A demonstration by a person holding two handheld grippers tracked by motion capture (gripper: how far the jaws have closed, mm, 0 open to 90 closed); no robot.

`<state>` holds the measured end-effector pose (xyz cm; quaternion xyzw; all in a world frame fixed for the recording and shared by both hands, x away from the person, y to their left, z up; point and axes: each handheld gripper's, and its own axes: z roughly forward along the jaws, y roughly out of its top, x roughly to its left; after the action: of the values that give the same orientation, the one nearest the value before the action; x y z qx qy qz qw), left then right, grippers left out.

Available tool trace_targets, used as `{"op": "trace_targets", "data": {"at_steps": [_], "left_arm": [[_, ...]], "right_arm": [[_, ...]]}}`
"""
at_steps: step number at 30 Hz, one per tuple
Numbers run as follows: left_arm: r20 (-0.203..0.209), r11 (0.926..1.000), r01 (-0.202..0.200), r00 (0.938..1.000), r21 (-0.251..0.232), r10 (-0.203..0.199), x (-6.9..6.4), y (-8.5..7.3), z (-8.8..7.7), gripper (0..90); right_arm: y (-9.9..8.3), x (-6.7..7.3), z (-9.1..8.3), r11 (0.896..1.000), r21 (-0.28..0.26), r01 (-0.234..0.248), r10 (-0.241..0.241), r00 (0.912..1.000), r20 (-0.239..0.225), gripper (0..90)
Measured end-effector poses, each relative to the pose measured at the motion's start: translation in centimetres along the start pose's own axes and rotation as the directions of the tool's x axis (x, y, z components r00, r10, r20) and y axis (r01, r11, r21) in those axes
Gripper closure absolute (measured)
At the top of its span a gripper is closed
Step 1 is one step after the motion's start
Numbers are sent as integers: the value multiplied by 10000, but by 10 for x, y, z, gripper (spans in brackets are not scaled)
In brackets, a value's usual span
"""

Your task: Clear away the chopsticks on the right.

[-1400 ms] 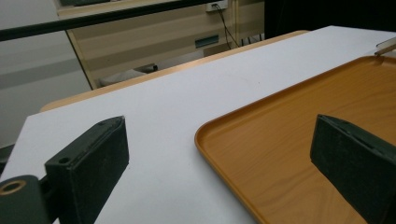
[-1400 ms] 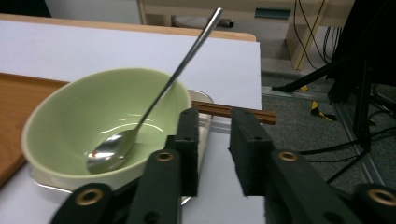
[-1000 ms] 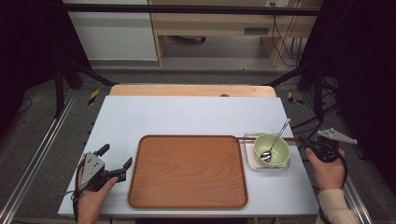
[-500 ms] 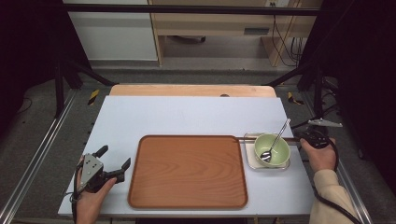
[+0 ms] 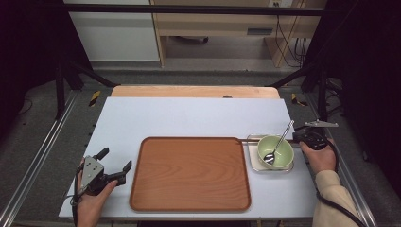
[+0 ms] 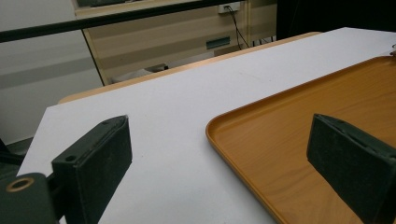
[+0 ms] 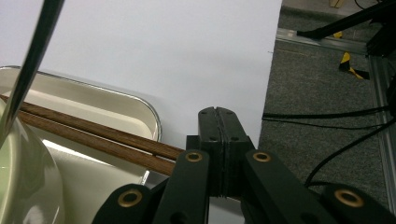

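A brown wooden tray [image 5: 189, 172] lies at the middle front of the white table [image 5: 189, 116]. Right of it, a small white dish [image 5: 253, 163] holds a pale green bowl [image 5: 279, 156] with a metal spoon [image 5: 282, 137] leaning in it, and dark wooden chopsticks [image 5: 247, 140] lie along its far side. My left gripper [image 5: 116, 159] rests open by the tray's left edge, its jaws straddling the tray rim [image 6: 243, 144]. My right gripper [image 7: 218, 114] is shut with nothing between the jaws; the near ends of the chopsticks [image 7: 93, 133] lie just beside it.
The table's right edge [image 7: 268, 70] runs close beside my right gripper, with grey floor and cables beyond. A wooden strip [image 5: 194, 91] borders the far edge. Black frame rails stand on both sides.
My right hand has moved left and slightly down, up to the right end of the small dish and the chopsticks. The left hand has stayed put.
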<state>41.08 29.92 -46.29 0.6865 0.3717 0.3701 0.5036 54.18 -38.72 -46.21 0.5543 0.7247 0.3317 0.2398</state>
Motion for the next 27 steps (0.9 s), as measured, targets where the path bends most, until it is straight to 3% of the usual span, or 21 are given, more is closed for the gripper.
{"op": "trace_targets", "data": {"at_steps": [13,21,27], "left_arm": [[6,10000,31,10000,57,-31,1,-1,0,63],[37,10000,-9,10000,79,8,1,-1,-1,63],[34,10000,8,10000,58,-8,1,-1,-2,63]], "right_arm": [[-2,5,-6,9975,390,593,-587,9981,-183,900],[-5,10,-14,9939,775,780,-732,9953,-631,900],[-7,15,-21,9912,762,1085,-1022,9913,-825,900]]}}
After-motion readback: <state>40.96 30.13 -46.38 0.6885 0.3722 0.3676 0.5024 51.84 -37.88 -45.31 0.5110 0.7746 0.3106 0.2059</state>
